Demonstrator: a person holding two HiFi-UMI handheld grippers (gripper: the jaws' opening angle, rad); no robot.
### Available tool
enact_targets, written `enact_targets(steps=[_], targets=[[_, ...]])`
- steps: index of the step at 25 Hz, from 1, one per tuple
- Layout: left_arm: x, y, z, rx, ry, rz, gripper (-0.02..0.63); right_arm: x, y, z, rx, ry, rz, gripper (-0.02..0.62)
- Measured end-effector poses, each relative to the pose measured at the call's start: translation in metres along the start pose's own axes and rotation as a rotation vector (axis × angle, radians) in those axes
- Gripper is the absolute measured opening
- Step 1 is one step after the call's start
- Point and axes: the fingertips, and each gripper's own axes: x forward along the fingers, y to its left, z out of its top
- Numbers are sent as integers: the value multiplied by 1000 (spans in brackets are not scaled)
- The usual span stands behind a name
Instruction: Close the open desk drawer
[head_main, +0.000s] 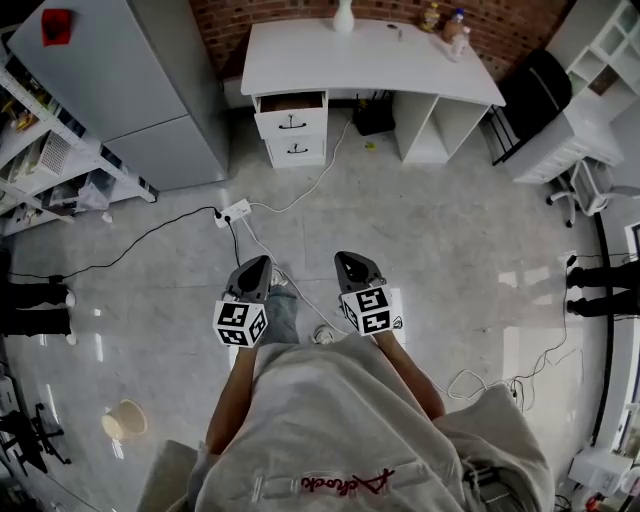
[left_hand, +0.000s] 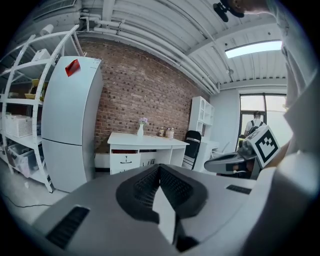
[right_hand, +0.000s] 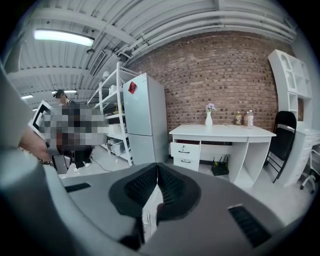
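Observation:
The white desk (head_main: 370, 60) stands against the brick wall at the far end of the room. Its top drawer (head_main: 291, 120) is pulled out, and the lower drawer (head_main: 296, 151) is flush. The same open drawer shows small in the left gripper view (left_hand: 125, 160) and in the right gripper view (right_hand: 183, 149). My left gripper (head_main: 258, 266) and right gripper (head_main: 350, 262) are held side by side close to my body, well short of the desk. The left gripper's (left_hand: 160, 168) jaws meet at their tips with nothing between them, and so do the right gripper's (right_hand: 158, 167).
A grey fridge (head_main: 130, 80) and open shelves (head_main: 50, 150) line the left side. A power strip (head_main: 235, 212) and cables cross the floor between me and the desk. A black chair (head_main: 535, 95) stands right of the desk. A vase (head_main: 343, 17) and bottles (head_main: 450, 22) sit on top.

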Motion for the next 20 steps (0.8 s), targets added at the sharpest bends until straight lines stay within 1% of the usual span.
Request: enact_targets(steps=[5,8,15,20], targets=[[21,17,2,-18,0,-2,12,24,-10,2,1,22,2,17],[37,35,2,-26,4,-2,12,47,-14,7,-12,31,6,17],[82,96,17,-50,20,-9,12,119,-22,33,-10,57,11,17],[119,147,42,-64,16,-25,12,175,-26,64,-13,77,8,17]])
